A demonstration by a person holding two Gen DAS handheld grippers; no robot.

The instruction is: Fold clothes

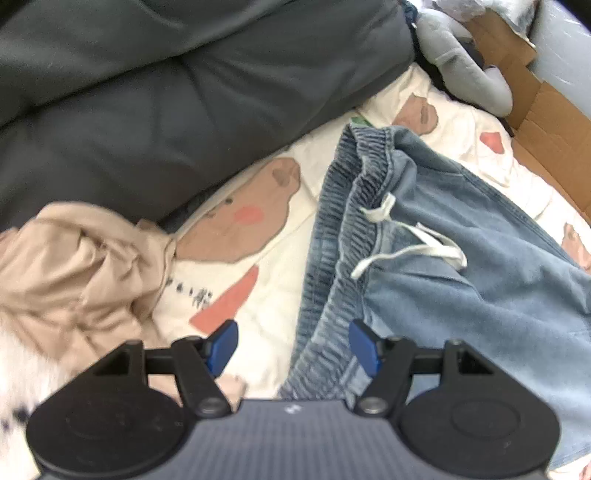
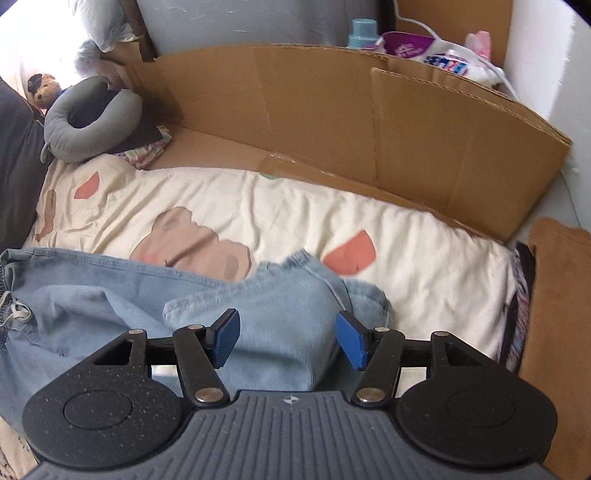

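Note:
Light blue jeans (image 1: 480,266) with an elastic waistband (image 1: 332,236) and a white drawstring (image 1: 417,247) lie on a cream bear-print sheet (image 1: 273,295). My left gripper (image 1: 291,338) hovers open over the waistband's near end, and its right pad (image 1: 364,345) is over the denim. In the right wrist view the jeans (image 2: 110,295) have a leg folded back, hem (image 2: 295,262) toward the cardboard. My right gripper (image 2: 287,330) stands open above that folded leg, pads apart from the cloth. A crumpled beige garment (image 1: 74,273) lies to the left.
A dark grey cushion (image 1: 166,92) borders the sheet's far side. A grey neck pillow (image 2: 88,122) sits at the corner. Cardboard walls (image 2: 369,129) stand behind the sheet (image 2: 424,258), with bottles (image 2: 364,33) beyond. A brown cloth (image 2: 557,314) lies at the right edge.

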